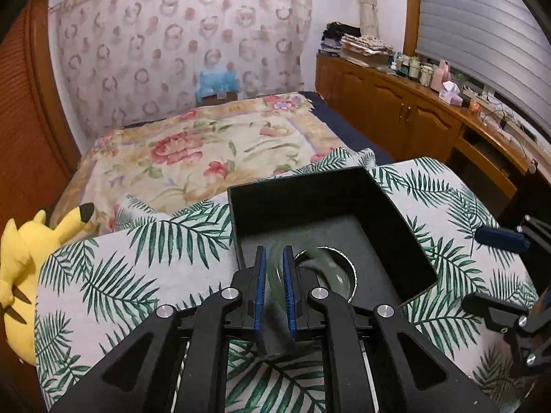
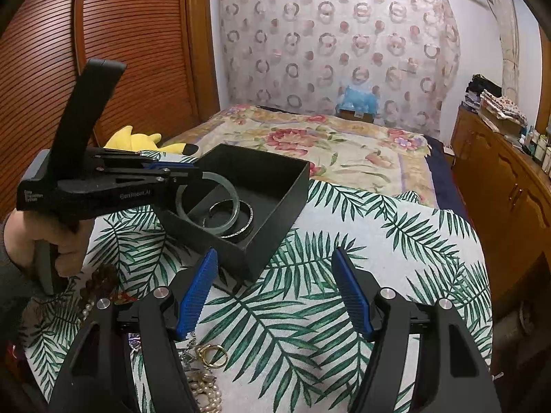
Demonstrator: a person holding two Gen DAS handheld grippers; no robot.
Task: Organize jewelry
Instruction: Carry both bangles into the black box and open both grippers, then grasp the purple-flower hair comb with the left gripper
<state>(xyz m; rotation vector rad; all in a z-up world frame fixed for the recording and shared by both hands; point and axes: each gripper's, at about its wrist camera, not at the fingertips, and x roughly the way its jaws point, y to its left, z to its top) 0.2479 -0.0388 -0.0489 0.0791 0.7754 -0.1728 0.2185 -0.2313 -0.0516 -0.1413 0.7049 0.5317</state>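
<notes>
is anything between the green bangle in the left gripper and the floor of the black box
Nothing visible blocks it. The left gripper holds the green bangle over the open black box, with no lid on it. A silver bangle already lies on the box floor beneath, so it may land against that.

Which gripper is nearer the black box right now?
Left. The left gripper reaches over the black box, holding a green bangle above it. The right gripper hangs open, short of the box's near corner.

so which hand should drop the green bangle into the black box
Left. The left gripper is shut on the green bangle, held over the black box. The right gripper is open, over the leaf-print cloth.
</notes>
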